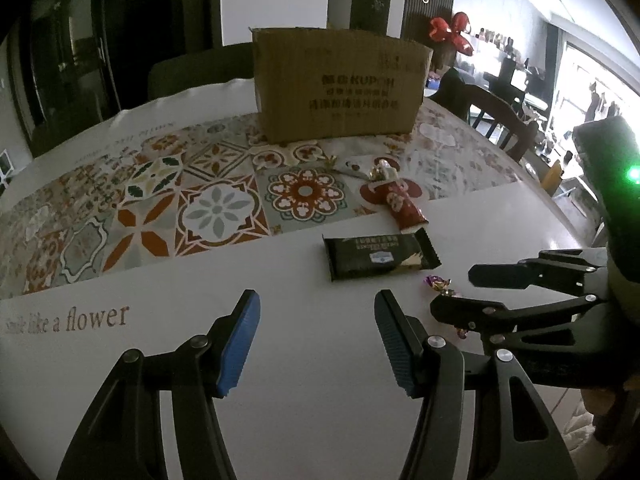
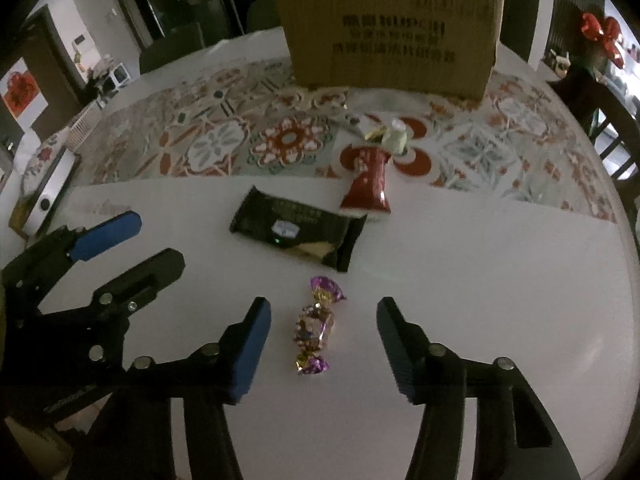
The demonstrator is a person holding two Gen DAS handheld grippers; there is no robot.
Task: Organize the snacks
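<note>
Between the right tongs [image 2: 324, 340], jaws apart and not touching it, on the white bench [image 2: 480, 280]: purple foil candy [image 2: 314, 326]. Light, crinkly, likely slippery; best pinched across the plump middle, not the twisted ends. Left tongs [image 1: 318, 344] half open, empty. Beyond: dark bar [image 2: 296, 234], red packet [image 2: 366, 184], cardboard box [image 2: 390, 28]. Box interior hidden; small wrappers by the red packet hard to make out.

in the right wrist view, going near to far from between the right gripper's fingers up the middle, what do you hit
purple-wrapped candy → black snack bar → red snack packet → cardboard box
</note>
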